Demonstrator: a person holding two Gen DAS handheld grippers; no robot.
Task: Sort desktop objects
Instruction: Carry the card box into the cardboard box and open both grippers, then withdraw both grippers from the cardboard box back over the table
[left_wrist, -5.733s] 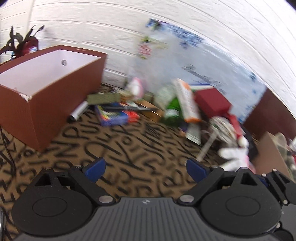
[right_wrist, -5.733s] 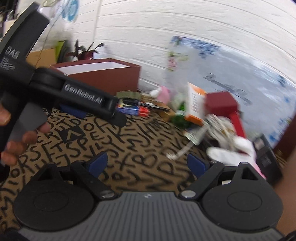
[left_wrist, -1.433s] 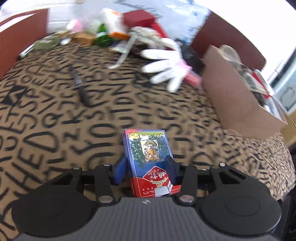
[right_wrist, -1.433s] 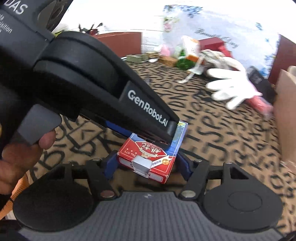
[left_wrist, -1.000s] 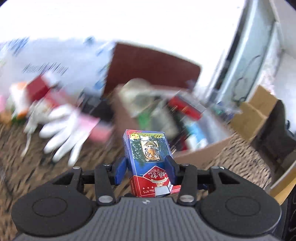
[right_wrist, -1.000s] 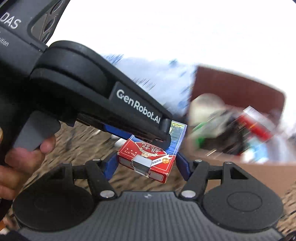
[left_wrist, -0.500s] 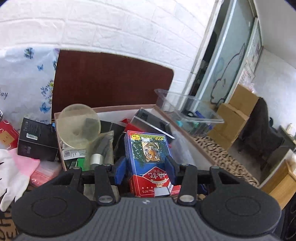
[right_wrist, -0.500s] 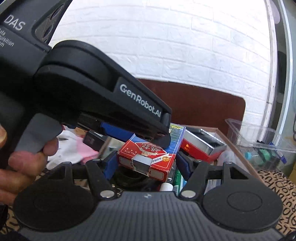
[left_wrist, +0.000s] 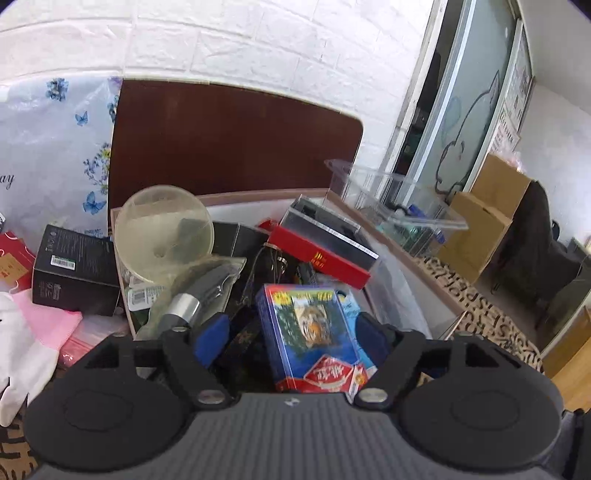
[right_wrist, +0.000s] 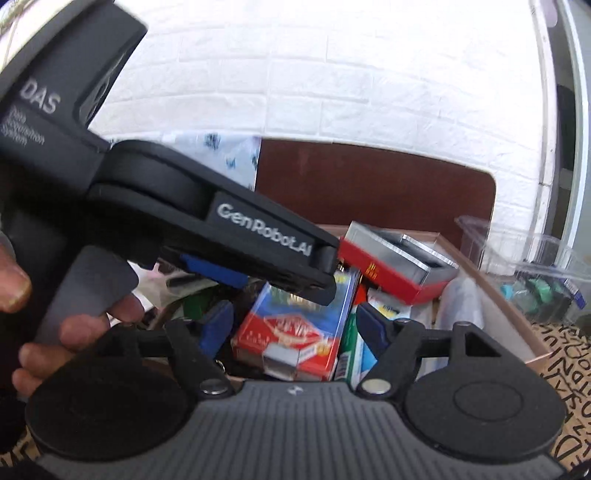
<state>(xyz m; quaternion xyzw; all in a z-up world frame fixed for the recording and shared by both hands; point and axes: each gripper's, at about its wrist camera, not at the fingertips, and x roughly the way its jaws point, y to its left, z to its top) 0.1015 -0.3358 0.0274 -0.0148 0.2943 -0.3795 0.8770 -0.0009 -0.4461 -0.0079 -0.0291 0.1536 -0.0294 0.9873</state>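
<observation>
Card box: the blue-and-red tiger card box (left_wrist: 312, 332) was pinched in both my claws half a second ago; now it sits loose among the clutter in the cardboard bin (left_wrist: 413, 258), leaning on what lies under it.

Left claw: my left gripper (left_wrist: 291, 330) has spread wide, blue pads standing clear of the card box on both sides (a visible gap each way).

Right claw: my right gripper (right_wrist: 295, 326) has opened too, nothing in it; the card box (right_wrist: 295, 332) shows between its fingers without touching them.

Where it landed: near the front of the bin, just in front of the red-and-silver case (left_wrist: 325, 243), to the right of the bagged grey tool (left_wrist: 195, 291) and the clear round lid (left_wrist: 164, 232).

Meaning: I judge this item sorted (released inside, not beside, the bin).

Next: both claws are free to lift out and go back to the patterned desktop for another object; leaving straight up should avoid nudging the card box.
</observation>
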